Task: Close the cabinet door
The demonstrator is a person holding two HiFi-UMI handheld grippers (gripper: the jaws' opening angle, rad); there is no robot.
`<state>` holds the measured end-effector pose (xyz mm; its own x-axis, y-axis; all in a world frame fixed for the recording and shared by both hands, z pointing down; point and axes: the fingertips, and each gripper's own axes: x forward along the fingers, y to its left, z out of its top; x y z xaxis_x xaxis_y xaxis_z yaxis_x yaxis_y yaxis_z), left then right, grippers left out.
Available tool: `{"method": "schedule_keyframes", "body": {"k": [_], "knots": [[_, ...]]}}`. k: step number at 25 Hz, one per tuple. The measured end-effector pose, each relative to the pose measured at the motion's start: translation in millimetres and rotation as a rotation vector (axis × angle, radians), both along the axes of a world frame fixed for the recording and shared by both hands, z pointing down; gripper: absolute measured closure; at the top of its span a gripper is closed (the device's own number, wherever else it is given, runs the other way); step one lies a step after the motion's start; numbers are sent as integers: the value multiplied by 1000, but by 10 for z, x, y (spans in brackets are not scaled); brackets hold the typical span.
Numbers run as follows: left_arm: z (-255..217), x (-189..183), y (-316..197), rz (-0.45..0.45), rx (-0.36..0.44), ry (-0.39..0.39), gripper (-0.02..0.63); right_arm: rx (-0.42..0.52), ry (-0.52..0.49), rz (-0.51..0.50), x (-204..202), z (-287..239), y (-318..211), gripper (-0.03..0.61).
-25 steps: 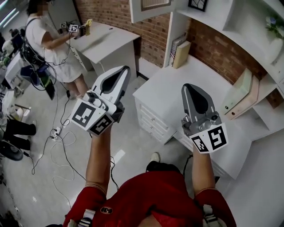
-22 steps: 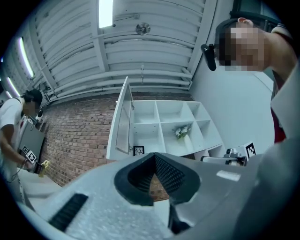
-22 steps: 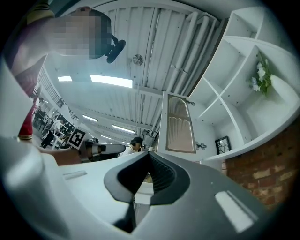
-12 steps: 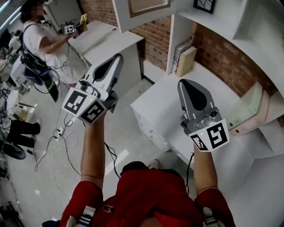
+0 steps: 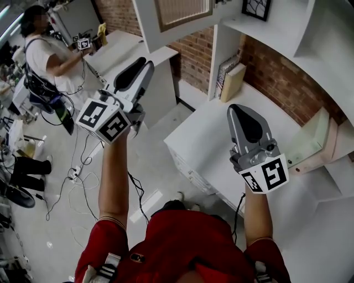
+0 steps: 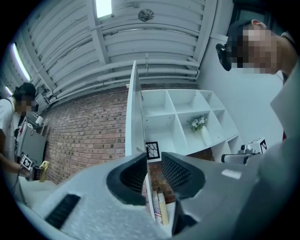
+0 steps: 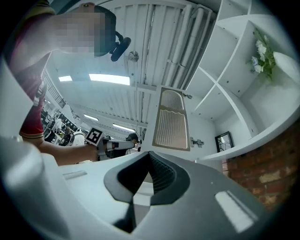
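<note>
Two grippers raised, neither holding. Left gripper [image 6: 152,161] jaws have just been opening to a narrow gap, nothing in it, aimed at the cabinet door [image 6: 133,117] edge. Right gripper [image 7: 149,157] jaws together, empty. Door stands swung out at the cabinet [image 5: 260,27] left edge. Looks like approach. Next: reach the edge and push it shut.

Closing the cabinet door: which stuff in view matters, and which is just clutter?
Job:
- door, hanging open
- cabinet

Lying about:
- books
- framed picture
- flowers
- folders
- desk
- floor cables
</note>
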<state>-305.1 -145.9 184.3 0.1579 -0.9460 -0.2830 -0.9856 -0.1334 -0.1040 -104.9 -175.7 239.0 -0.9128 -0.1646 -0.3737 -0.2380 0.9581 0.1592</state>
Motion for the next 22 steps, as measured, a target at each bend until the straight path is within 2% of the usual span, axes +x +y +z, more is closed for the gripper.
{"method": "schedule_keyframes", "body": {"k": [5, 12, 17, 22], "knots": [[-136, -282, -127, 33, 13, -11, 475, 15, 14, 38, -183, -53, -57, 566], [-232, -545, -428, 180, -11, -1, 448, 19, 20, 107, -434, -79, -189, 566], [-277, -555, -556, 347, -7, 1, 449, 13, 33, 158, -599, -31, -233, 566], [-301, -452, -657, 502, 17, -31, 450, 17, 37, 225, -635, 42, -240, 566]]}}
